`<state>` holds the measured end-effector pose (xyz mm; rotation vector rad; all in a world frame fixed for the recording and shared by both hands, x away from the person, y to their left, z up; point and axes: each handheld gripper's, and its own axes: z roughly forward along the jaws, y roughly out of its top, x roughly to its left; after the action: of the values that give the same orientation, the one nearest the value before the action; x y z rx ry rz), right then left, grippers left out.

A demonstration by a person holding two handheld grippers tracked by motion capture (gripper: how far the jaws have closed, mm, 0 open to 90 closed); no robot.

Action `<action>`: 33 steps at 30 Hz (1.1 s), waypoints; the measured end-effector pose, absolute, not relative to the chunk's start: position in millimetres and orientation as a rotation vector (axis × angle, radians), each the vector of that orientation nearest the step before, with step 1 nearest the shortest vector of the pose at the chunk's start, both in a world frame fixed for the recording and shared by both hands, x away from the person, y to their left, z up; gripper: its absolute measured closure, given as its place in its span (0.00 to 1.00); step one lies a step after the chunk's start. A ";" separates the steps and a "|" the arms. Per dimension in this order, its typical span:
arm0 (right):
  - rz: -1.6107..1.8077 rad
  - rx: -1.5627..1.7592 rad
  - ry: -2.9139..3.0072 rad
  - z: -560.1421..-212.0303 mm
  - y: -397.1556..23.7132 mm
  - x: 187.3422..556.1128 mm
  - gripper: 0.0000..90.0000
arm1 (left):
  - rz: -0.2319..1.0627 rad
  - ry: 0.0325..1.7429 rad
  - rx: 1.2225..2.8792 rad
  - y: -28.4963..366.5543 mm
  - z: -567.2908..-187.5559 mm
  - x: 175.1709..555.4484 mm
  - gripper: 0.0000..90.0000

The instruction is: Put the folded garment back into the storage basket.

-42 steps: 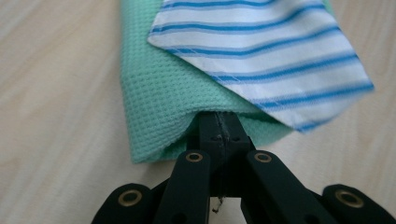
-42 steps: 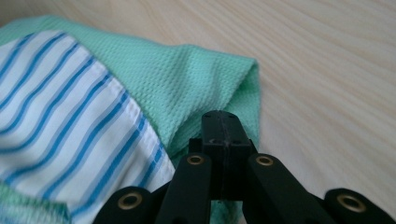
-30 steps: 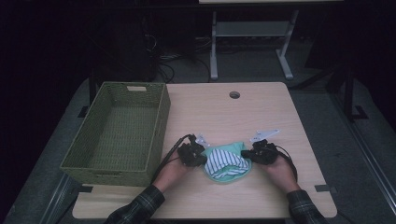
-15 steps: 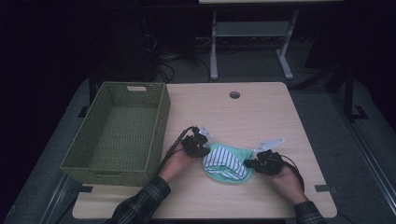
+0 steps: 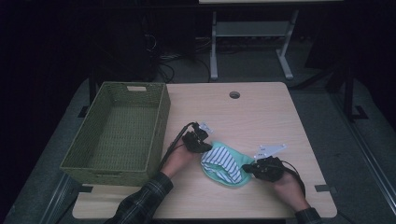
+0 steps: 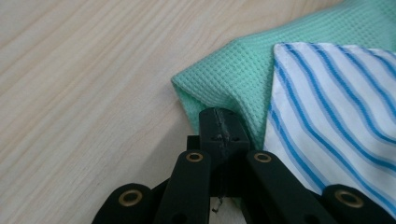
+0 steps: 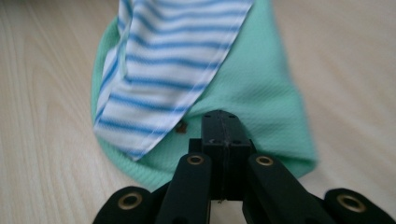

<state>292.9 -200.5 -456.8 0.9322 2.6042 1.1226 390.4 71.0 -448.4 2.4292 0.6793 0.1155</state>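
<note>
Left gripper (image 5: 201, 145): jaws clenched on the green cloth (image 5: 215, 172) at its 10 o'clock edge; in the left gripper view (image 6: 223, 126) the waffle weave bunches right at the jaw tips, so the pinch seems to hold that corner steady for a fold.
Right gripper (image 5: 252, 167): jaws pressed together at the cloth's 3 o'clock edge; in the right gripper view (image 7: 223, 122) the tips sit on green fabric (image 7: 261, 93), most likely gripping the edge, though the pinch itself hides under the jaws.
Why two grips: opposite edges held at once keep a limp cloth taut and let it be folded or lifted without sagging.
Green cloth: lies on the table (image 5: 261, 112) at about 6 o'clock of the tabletop, between the two hands, already doubled over into a rounded bundle.
Striped cloth (image 5: 225, 161): white with blue stripes, lying on top of the green one; its hemmed edge (image 6: 336, 107) shows just beside the left jaws, apparently not in either pinch.
Basket (image 5: 161, 109): at 9 o'clock on the table, empty, just beside the left hand; a likely place for the bundle once folded.
Risk: the loose striped piece could slide off if the bundle is lifted tilted.
</note>
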 end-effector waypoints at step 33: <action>1.109 0.980 2.619 -464.0 -202.8 297.3 1.00 | 0.073 0.651 2.356 90.5 -414.0 366.1 0.46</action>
<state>297.3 -202.8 -464.0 0.9805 2.6193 1.1088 366.1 90.5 -414.0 2.3558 0.6506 0.0729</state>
